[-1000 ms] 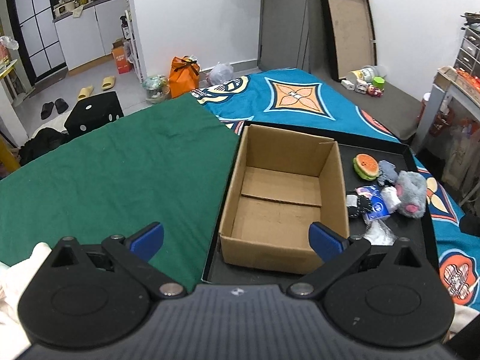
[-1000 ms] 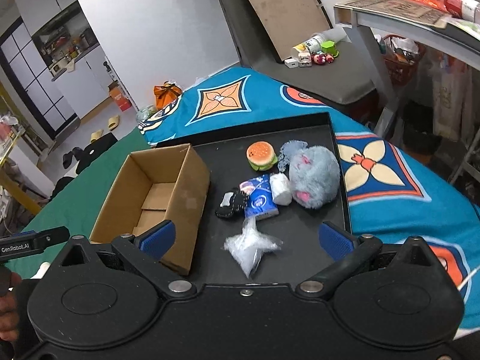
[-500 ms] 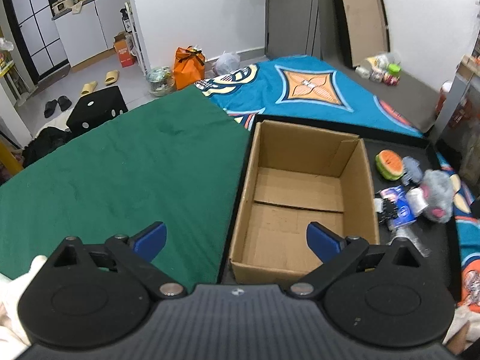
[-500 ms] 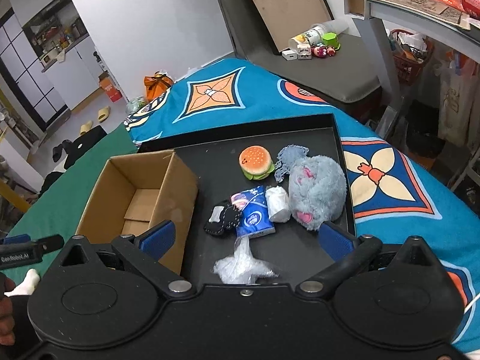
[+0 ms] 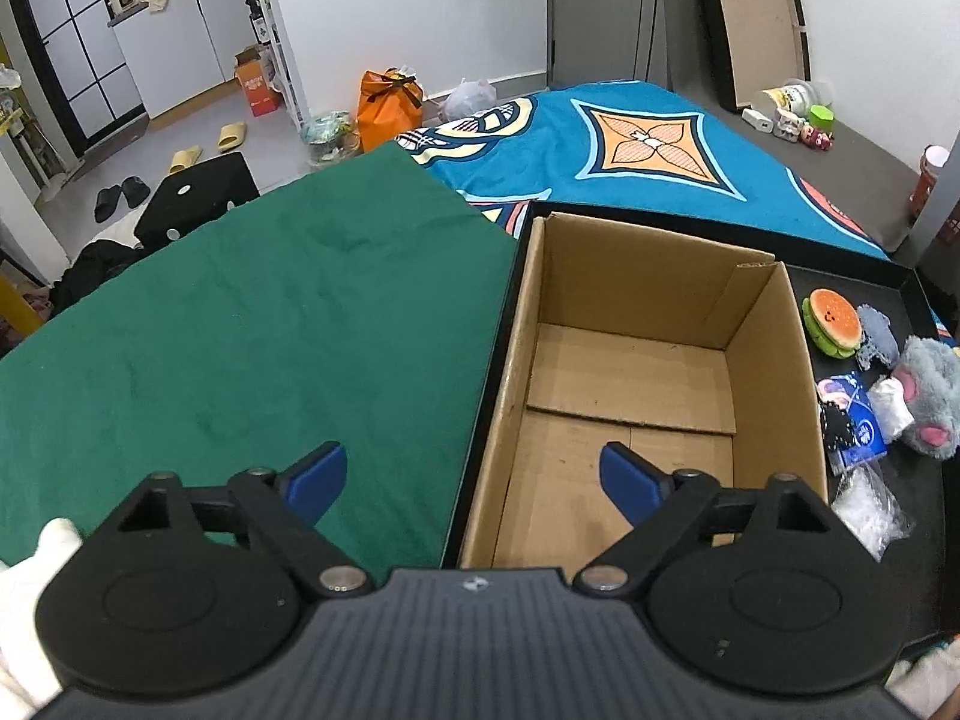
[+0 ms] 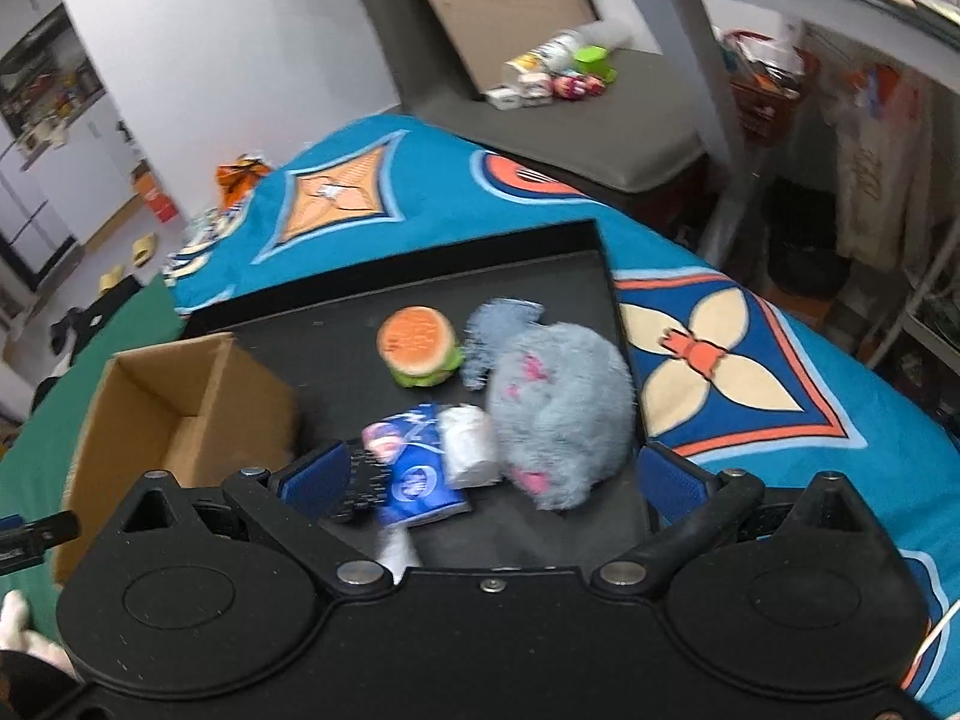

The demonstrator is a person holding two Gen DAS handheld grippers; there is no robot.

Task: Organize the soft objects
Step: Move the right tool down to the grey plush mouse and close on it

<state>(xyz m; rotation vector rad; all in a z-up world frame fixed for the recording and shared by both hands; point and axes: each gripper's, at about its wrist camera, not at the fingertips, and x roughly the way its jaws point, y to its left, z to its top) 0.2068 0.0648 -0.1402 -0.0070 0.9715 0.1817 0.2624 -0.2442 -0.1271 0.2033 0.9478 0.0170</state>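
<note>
An empty cardboard box stands at the left of a black tray; it also shows in the right wrist view. Right of it lie a burger toy, a grey plush mouse, a grey cloth, a white roll, a blue tissue pack, a black pouch and a clear bag. My left gripper is open and empty over the box's near left edge. My right gripper is open and empty, low over the tissue pack and roll.
The tray lies on a bed with a green blanket at left and a blue patterned cover behind. A grey mattress with small items and a metal table stand at the right. The floor with bags and slippers lies beyond the bed.
My right gripper has moved forward and down toward the pile of soft objects; its view is blurred. My left gripper has shifted left and closer over the box edge.
</note>
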